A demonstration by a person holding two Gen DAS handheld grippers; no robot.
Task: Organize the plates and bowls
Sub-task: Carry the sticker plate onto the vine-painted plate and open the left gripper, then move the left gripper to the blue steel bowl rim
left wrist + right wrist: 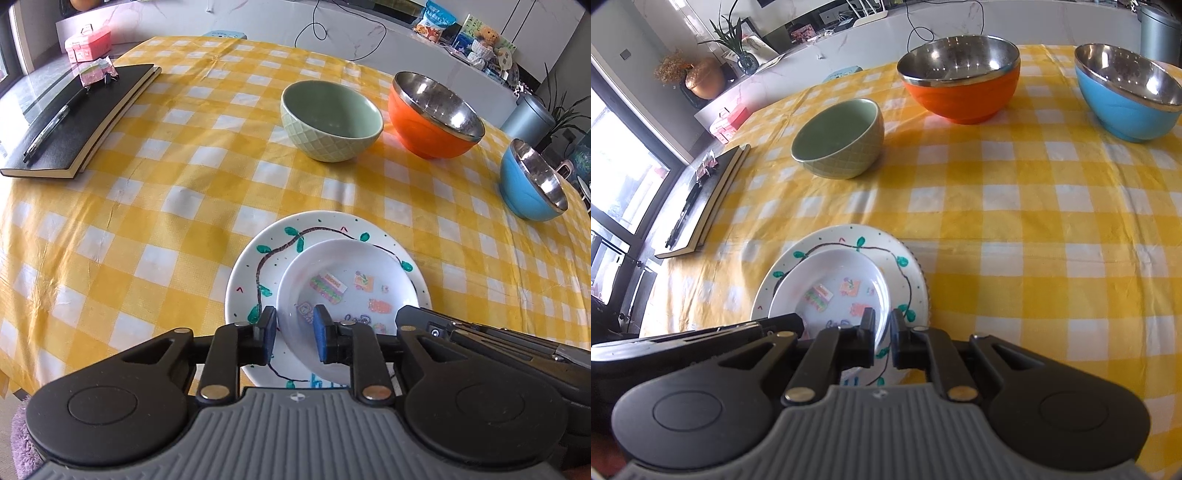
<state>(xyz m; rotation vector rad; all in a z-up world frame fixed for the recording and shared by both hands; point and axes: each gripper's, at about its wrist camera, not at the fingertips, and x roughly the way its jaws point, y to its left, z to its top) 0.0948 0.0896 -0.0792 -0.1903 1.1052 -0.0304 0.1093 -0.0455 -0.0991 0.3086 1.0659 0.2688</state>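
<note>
Sticker dish (347,284), small and white, sits stacked on the vine-painted plate (258,266) at the near edge of the tabletop (184,206) with its yellow check cloth. Our left hand-held gripper (295,334) straddles the dish's near-left rim, fingers apart with a visible gap, not clamped. Our right hand-held gripper (884,338) has its fingers nearly together around the dish's near-right rim; we cannot tell if it's actually pinching. Farther back, well apart from the stack: green bowl (330,120), orange bowl (434,116), blue bowl (532,181), all upright. Black notebook (81,118) with a pen (46,133) lies far left.
</note>
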